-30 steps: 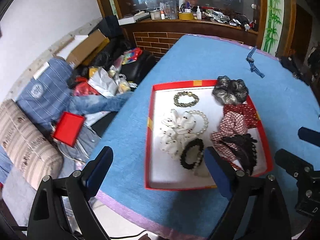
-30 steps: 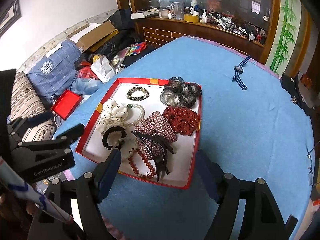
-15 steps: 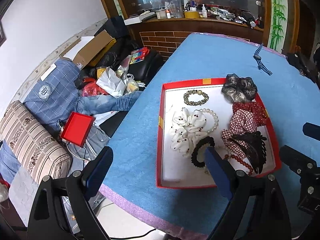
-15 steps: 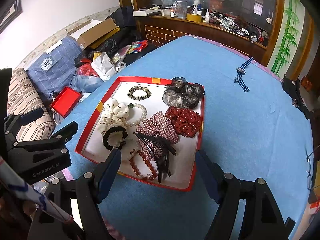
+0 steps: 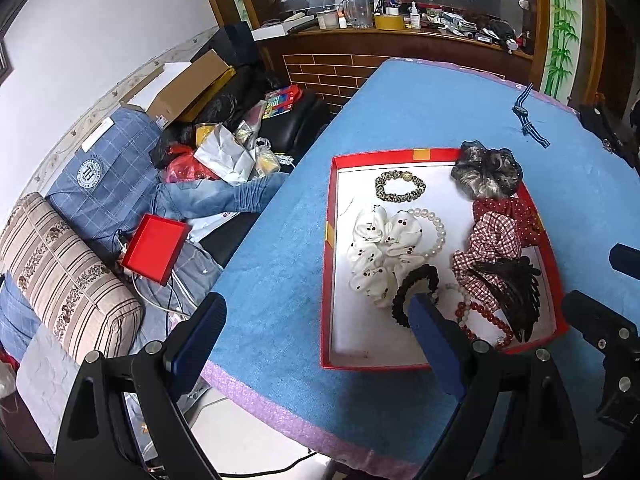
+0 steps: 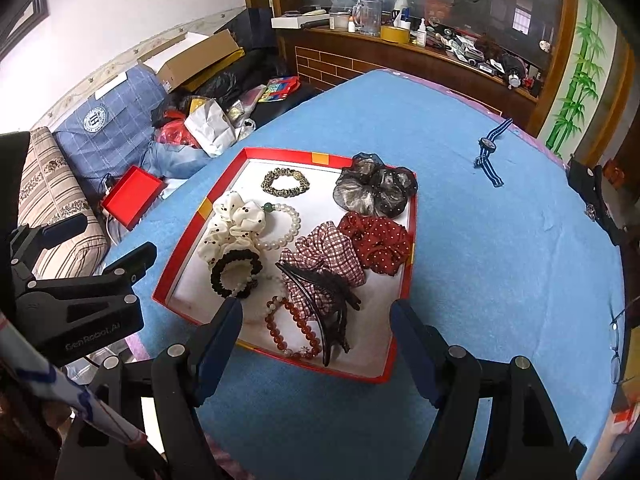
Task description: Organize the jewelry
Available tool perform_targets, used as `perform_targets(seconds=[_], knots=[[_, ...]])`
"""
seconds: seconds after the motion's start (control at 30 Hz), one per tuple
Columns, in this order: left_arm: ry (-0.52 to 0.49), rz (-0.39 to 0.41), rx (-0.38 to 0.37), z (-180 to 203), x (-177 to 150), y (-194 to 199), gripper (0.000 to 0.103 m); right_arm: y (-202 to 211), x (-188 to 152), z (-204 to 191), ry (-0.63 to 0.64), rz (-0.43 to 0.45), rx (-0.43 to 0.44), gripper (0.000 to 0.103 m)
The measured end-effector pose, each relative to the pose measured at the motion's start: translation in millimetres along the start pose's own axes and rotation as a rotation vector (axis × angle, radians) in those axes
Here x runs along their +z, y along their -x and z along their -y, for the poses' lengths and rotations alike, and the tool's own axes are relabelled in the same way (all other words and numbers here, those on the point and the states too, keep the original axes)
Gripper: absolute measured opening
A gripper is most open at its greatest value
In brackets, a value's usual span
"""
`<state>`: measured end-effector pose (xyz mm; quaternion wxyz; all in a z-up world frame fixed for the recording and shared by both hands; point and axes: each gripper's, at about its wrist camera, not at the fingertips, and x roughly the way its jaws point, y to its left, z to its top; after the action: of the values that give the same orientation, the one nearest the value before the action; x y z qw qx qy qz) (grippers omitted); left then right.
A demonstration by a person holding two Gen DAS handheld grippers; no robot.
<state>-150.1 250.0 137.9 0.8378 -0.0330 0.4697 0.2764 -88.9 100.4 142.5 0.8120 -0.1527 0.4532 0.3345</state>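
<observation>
Both tongs hang spread and empty above the blue table [image 6: 500, 264]: the left gripper [image 5: 316, 328] near the table's edge, the right gripper [image 6: 316, 332] over the red tray [image 6: 404, 276] (scrunchies, bracelets and a claw clip [image 6: 324, 296] lie inside).

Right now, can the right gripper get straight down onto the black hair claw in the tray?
Probably yes. The right gripper is open and empty above the tray's near edge, and the black hair claw lies on top of the checked scrunchie, uncovered.
</observation>
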Motion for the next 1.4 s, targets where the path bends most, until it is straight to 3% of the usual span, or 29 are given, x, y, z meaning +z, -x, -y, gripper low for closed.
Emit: perform_targets(seconds=[1.4], knots=[[-0.014,-0.023,-0.003,-1.0,-3.9,-11.0,0.091,-6.3,-3.2,1.0,-0.039,-0.026,-0.006,0.081]])
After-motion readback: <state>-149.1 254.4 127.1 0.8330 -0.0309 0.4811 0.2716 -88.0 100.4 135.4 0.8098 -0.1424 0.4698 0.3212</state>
